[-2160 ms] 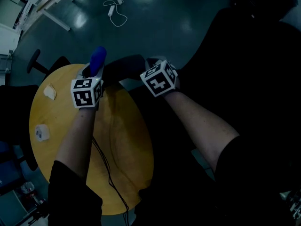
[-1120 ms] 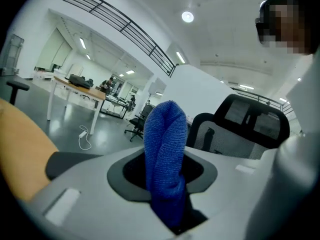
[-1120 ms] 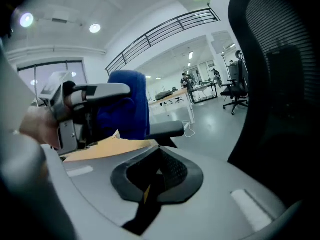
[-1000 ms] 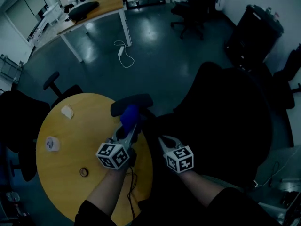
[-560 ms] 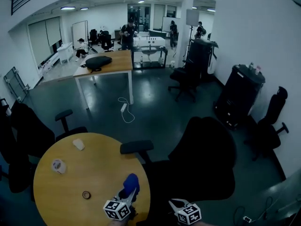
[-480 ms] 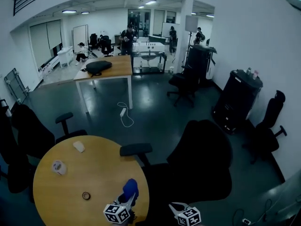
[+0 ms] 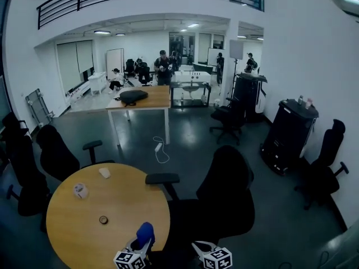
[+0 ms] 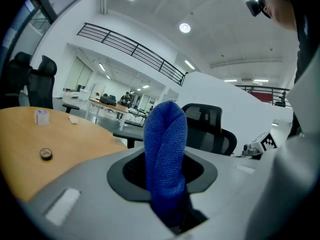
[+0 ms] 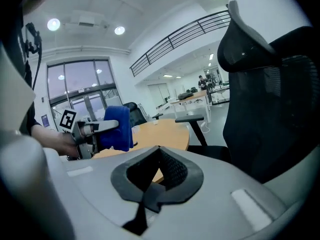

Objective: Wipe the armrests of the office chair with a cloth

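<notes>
My left gripper (image 7: 138, 246) is shut on a folded blue cloth (image 7: 145, 233), which stands up between its jaws (image 8: 165, 160) over the near edge of the round yellow table (image 7: 78, 220). The black office chair (image 7: 224, 192) stands just right of the table, its left armrest (image 7: 162, 179) beyond both grippers and untouched. My right gripper (image 7: 201, 247) is low in front of the seat. Its jaws meet at the tips with nothing held (image 9: 159, 150). The right gripper view shows the cloth (image 9: 116, 128), the armrest (image 9: 189, 119) and the chair back (image 9: 270, 94).
A white cup (image 7: 80, 191), a small tape roll (image 7: 103, 219) and a pale wad (image 7: 104, 172) lie on the table. More black chairs (image 7: 56, 153) stand at the left. A desk (image 7: 140, 98), a floor cable (image 7: 161, 150), a black cabinet (image 7: 289, 133) and people are farther off.
The head view has swung up from the armrest to the whole room. Both grippers have dropped to the bottom edge, away from the armrest. The left one still holds the cloth.
</notes>
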Motion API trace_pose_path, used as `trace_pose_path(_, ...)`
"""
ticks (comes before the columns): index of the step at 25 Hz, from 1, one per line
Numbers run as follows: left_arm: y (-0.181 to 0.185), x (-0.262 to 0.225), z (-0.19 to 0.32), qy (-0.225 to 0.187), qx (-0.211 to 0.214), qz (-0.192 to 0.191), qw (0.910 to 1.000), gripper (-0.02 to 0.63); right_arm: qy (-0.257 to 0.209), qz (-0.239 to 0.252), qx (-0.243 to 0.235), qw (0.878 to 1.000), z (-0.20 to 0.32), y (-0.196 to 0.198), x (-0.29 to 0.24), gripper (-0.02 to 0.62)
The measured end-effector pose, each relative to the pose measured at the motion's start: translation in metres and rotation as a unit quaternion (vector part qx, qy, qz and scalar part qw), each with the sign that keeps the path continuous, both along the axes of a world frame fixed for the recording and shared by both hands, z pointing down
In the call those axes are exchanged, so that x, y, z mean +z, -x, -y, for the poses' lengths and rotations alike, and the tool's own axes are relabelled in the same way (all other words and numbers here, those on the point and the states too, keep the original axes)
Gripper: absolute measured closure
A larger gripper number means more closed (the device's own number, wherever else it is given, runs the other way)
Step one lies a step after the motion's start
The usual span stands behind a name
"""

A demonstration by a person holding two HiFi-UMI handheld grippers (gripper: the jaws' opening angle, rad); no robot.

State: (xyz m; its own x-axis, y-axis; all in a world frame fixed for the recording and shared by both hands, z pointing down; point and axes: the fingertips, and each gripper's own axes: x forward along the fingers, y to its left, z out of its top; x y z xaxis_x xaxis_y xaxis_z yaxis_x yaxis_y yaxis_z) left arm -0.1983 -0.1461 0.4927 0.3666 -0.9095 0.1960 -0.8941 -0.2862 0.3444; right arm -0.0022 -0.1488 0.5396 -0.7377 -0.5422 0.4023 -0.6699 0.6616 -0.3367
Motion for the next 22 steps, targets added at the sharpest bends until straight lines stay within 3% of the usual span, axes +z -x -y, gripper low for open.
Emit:
trace_pose_path(4,-0.023,-0.016,-0.062,-0.01,-0.04,0.01,0.9991,0.462,-0.021,0.026,-0.02,0.999,-0.045,-0.03,-0.015,0.592)
trace_pose_path(7,-0.05,-0.029,-0.1,-0.008,-0.04,0.02,0.999,0.462,-0.012,0.033,-0.022,0.999,-0.074,-0.054,-0.016,0.592)
trace_pose_path(12,-0.098,-0.059,-0.142,-0.036,-0.008,0.028,0.999,0.46,-0.023,0.045,-0.021,0.998,-0.11,-0.082,-0.04,0.592)
trace_pose_path(16,-0.126,-0.066,-0.158,-0.049,0.031,0.005,0.9983,0.46,-0.057,0.046,-0.014,0.997,-0.134,-0.081,-0.065,0.592)
trace_pose_path(22,-0.131,-0.075,-0.18,-0.059,0.08,0.003,0.995,0.461,-0.096,0.029,0.034,0.994,-0.164,-0.068,-0.086,0.592)
